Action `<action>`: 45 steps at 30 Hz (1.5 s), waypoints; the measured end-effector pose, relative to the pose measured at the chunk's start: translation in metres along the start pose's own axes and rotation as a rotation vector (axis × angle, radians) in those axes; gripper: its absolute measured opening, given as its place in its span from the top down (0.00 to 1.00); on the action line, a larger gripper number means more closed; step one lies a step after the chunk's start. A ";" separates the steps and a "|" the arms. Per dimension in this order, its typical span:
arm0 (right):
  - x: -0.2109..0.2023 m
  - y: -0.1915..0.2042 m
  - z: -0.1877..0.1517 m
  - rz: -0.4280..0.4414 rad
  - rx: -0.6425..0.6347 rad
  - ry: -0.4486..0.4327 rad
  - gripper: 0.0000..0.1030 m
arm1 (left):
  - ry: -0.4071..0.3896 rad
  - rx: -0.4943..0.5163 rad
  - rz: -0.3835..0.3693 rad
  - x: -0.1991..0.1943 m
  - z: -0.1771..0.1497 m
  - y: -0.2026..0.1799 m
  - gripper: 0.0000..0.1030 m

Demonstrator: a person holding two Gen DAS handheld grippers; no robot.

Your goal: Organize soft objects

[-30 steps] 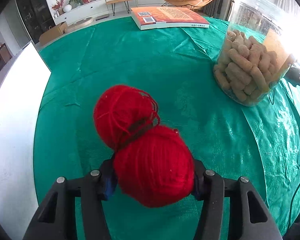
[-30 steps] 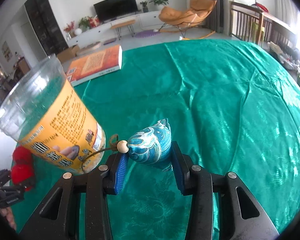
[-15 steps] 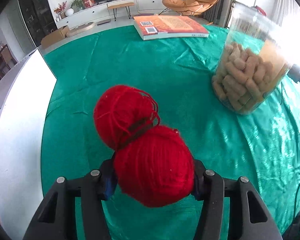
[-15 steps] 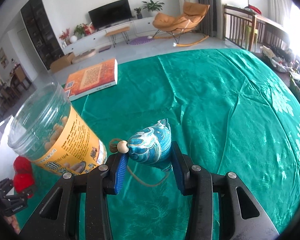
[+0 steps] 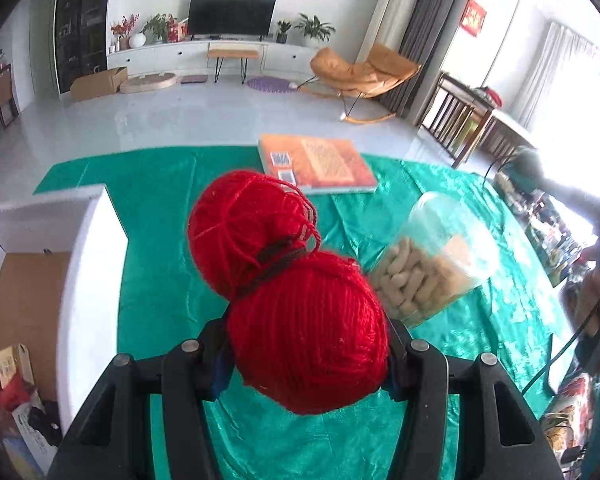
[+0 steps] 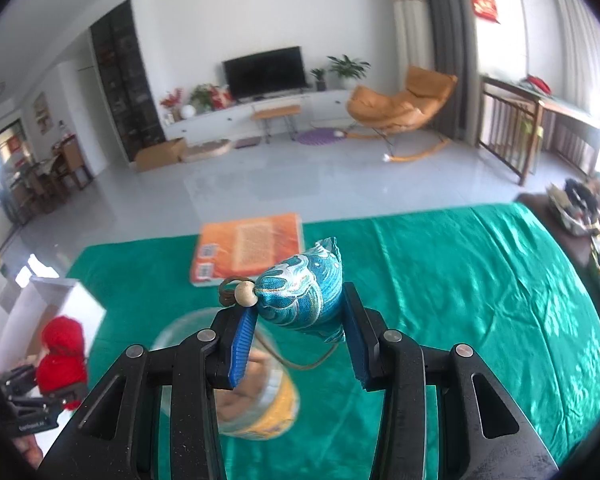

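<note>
My left gripper [image 5: 308,352] is shut on a red yarn skein [image 5: 296,300] of two joined balls, held high above the green tablecloth [image 5: 160,280]. In the right wrist view my right gripper [image 6: 298,340] is shut on a blue patterned sachet [image 6: 304,288] with a wooden bead [image 6: 246,294] and a brown cord hanging below. The red yarn skein [image 6: 62,354] and the left gripper also show at the lower left of the right wrist view.
A clear jar of peanuts [image 5: 432,264] with an orange label stands on the cloth, right of the yarn; the jar [image 6: 256,396] sits below the sachet. An orange book [image 5: 316,162] lies at the table's far edge. A white box [image 5: 88,280] stands at the left.
Both grippers have risen well above the table with their loads. The jar and book now look smaller and lower, and more of the living room shows.
</note>
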State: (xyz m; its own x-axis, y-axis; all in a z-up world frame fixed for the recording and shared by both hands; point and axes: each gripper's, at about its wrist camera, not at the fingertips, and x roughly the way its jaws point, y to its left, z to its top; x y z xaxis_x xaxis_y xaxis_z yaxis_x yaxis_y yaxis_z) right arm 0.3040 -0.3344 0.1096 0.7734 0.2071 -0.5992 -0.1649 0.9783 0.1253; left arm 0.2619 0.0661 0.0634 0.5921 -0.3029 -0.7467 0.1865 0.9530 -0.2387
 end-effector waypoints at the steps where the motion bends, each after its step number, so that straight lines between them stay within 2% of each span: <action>1: -0.003 0.013 0.001 0.024 -0.012 0.003 0.58 | -0.011 0.003 -0.006 -0.013 0.002 0.004 0.45; 4: -0.010 0.054 0.000 0.115 -0.024 0.005 0.58 | -0.047 0.019 0.025 -0.050 0.001 0.026 0.45; 5: -0.012 0.069 -0.002 0.144 -0.023 -0.032 0.58 | -0.058 0.024 0.059 -0.067 -0.003 0.039 0.45; 8: -0.019 0.127 -0.015 0.279 -0.043 -0.012 0.58 | -0.065 0.000 0.139 -0.106 -0.021 0.084 0.45; 13: -0.026 0.234 -0.047 0.517 -0.100 0.082 0.58 | -0.018 -0.054 0.349 -0.160 -0.069 0.164 0.42; 15: -0.028 0.274 -0.063 0.594 -0.129 0.132 0.58 | -0.005 -0.065 0.435 -0.175 -0.089 0.187 0.39; 18: -0.024 0.318 -0.091 0.689 -0.123 0.226 0.56 | -0.002 -0.079 0.501 -0.188 -0.117 0.207 0.26; 19: -0.021 0.331 -0.101 0.708 -0.121 0.258 0.52 | -0.010 -0.085 0.513 -0.194 -0.125 0.211 0.20; 20: -0.016 0.344 -0.110 0.726 -0.126 0.297 0.44 | -0.023 -0.088 0.524 -0.199 -0.130 0.213 0.16; 21: -0.010 0.354 -0.118 0.733 -0.138 0.338 0.24 | -0.040 -0.092 0.537 -0.203 -0.134 0.212 0.15; 22: -0.007 0.362 -0.126 0.722 -0.153 0.370 0.21 | -0.064 -0.096 0.552 -0.209 -0.137 0.212 0.12; 25: -0.008 0.374 -0.135 0.679 -0.192 0.387 0.21 | -0.145 -0.109 0.593 -0.227 -0.140 0.209 0.04; 29: -0.022 0.373 -0.137 0.603 -0.244 0.340 0.21 | -0.232 -0.135 0.688 -0.243 -0.139 0.204 0.04; 34: -0.035 0.379 -0.144 0.522 -0.337 0.321 0.21 | -0.273 -0.332 0.800 -0.258 -0.159 0.211 0.03; 37: -0.036 0.381 -0.155 0.477 -0.392 0.331 0.21 | -0.320 -0.452 0.751 -0.266 -0.178 0.213 0.03; 39: -0.038 0.384 -0.164 0.450 -0.431 0.347 0.21 | -0.309 -0.465 0.728 -0.264 -0.186 0.211 0.03; 43: -0.044 0.394 -0.177 0.402 -0.509 0.368 0.21 | -0.265 -0.412 0.808 -0.247 -0.189 0.203 0.03; 45: -0.045 0.398 -0.180 0.377 -0.531 0.361 0.22 | -0.233 -0.404 0.814 -0.241 -0.191 0.204 0.03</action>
State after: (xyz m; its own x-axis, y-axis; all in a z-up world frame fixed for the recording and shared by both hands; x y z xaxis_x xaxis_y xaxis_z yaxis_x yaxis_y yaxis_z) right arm 0.0931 0.0449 0.0442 0.3719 0.4253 -0.8251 -0.7237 0.6895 0.0292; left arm 0.0078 0.3333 0.0757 0.5709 0.5070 -0.6458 -0.6151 0.7851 0.0727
